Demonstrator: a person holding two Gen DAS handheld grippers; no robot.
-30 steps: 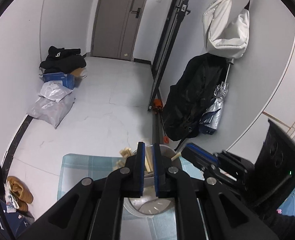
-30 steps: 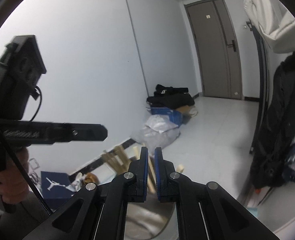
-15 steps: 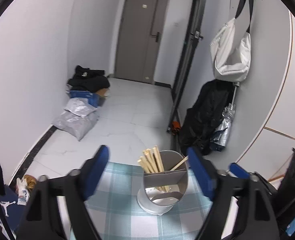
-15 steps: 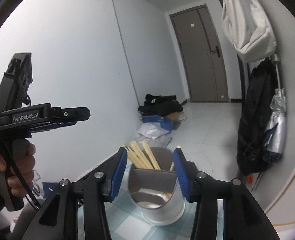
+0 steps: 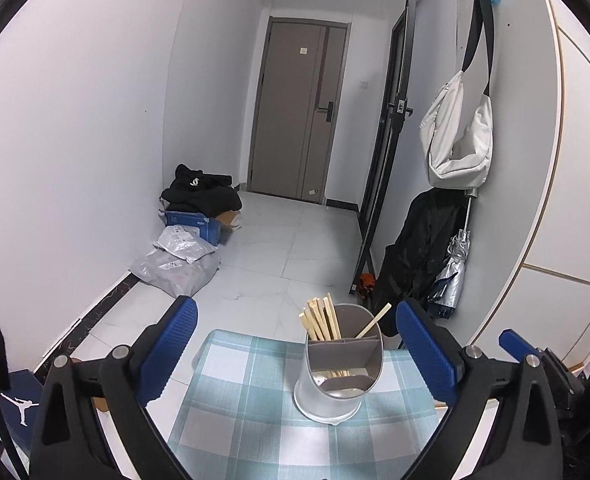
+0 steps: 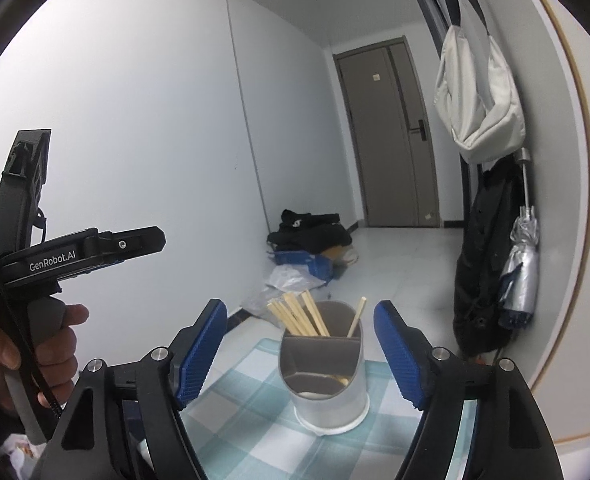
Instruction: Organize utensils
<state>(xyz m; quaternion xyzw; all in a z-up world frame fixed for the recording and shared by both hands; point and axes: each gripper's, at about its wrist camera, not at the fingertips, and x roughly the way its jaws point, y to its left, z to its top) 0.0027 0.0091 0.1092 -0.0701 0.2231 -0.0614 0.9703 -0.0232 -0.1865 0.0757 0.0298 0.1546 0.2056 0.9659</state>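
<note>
Utensil holder (image 5: 337,372) w/ chopsticks (image 5: 321,318) is being shown upright on checked tabletop (image 5: 235,400). Left gripper (image 5: 295,344) and right gripper (image 6: 301,354) fingers are being opened, nothing grasped. Risk: holder being tipped if clipped by fingers.

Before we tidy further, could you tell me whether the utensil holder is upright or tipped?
Upright: the utensil holder stands on its base on the checked cloth.

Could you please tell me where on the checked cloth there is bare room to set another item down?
The checked cloth lies bare between the utensil holder and its left edge, and along the near side before the holder. The right part is crowded: the holder, with chopsticks in it, stands there, with only a narrow strip beyond it.
</note>
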